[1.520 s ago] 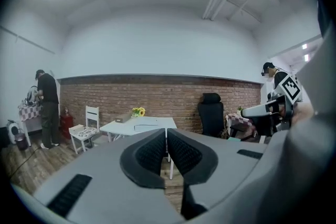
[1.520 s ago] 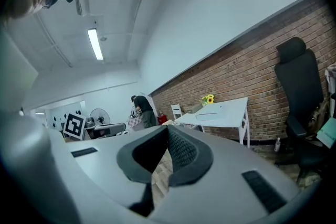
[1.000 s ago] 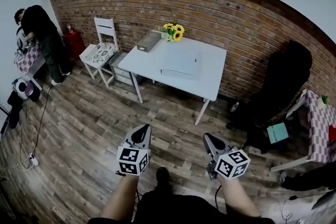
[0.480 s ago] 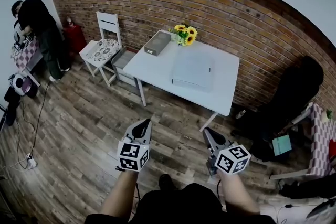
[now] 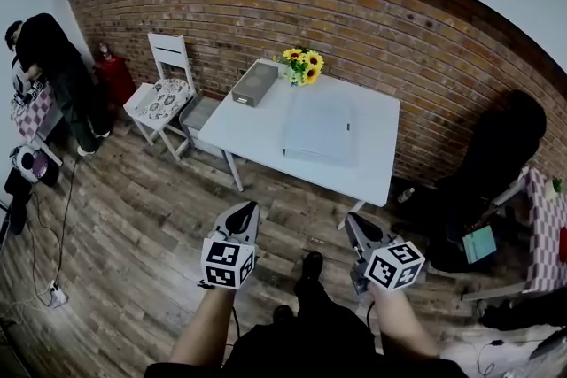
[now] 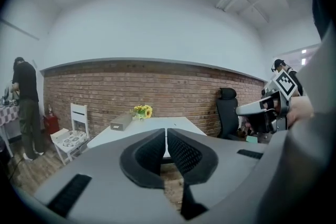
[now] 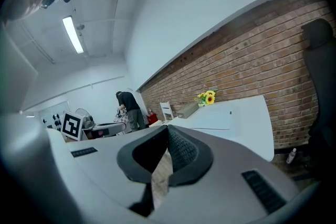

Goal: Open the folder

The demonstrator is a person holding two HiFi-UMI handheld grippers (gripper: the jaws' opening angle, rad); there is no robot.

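Folder (image 5: 319, 130) closed on far tabletop (image 5: 252, 124); approach step.
Left claw (image 5: 247, 210) and right claw (image 5: 353, 220) pressed together, empty, well short. Next: reach it, spread a claw at cover edge.

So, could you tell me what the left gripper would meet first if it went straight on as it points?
Probably the near edge of the white rectangular table; nothing lies between. Depth is unclear, so the left gripper might pass under the tabletop instead.
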